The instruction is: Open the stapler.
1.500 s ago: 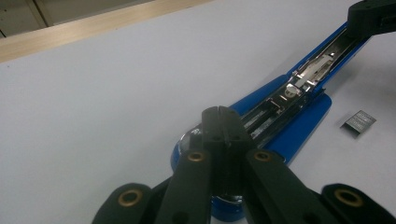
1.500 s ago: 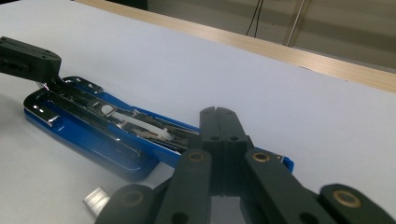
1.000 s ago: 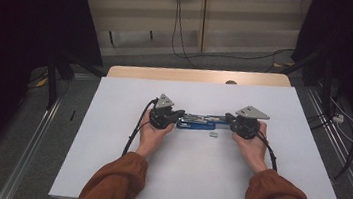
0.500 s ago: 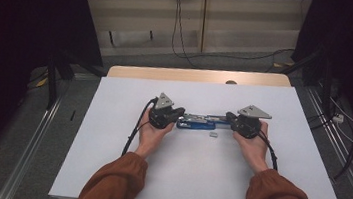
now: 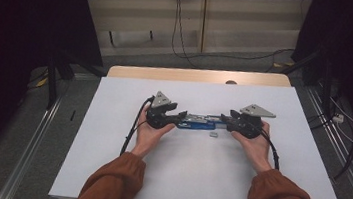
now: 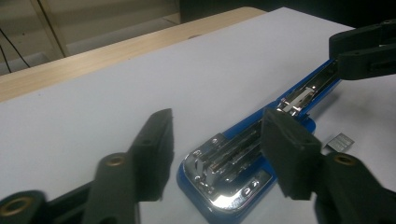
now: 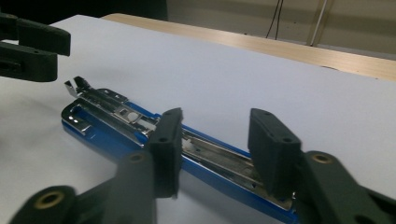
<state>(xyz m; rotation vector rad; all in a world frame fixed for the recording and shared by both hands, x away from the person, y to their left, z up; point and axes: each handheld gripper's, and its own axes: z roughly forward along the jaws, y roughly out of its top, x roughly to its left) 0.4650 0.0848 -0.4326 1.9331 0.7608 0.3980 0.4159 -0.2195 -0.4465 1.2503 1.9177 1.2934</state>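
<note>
A blue stapler [image 5: 197,123] lies swung open flat on the white table [image 5: 180,180], with its chrome magazine facing up. My left gripper [image 5: 181,120] straddles its left end [image 6: 229,163]. Its jaws have just been opening and the pads [image 6: 154,144] stand off the metal. At the other end [image 7: 219,161] my right gripper [image 5: 226,123] has likewise just been opening, and the stapler runs between its spread jaws untouched. A small strip of staples [image 5: 213,133] lies on the table just in front of the stapler.
A wooden strip [image 5: 197,75] borders the table's far edge. Cables run across the floor behind [image 5: 185,50] and to the right [image 5: 346,134]. Each gripper's own cable trails back along the person's forearms, which wear orange-brown sleeves [image 5: 114,183].
Both hands stay where they were at the stapler's two ends. The jaws of both grippers stand slightly wider apart than before.
</note>
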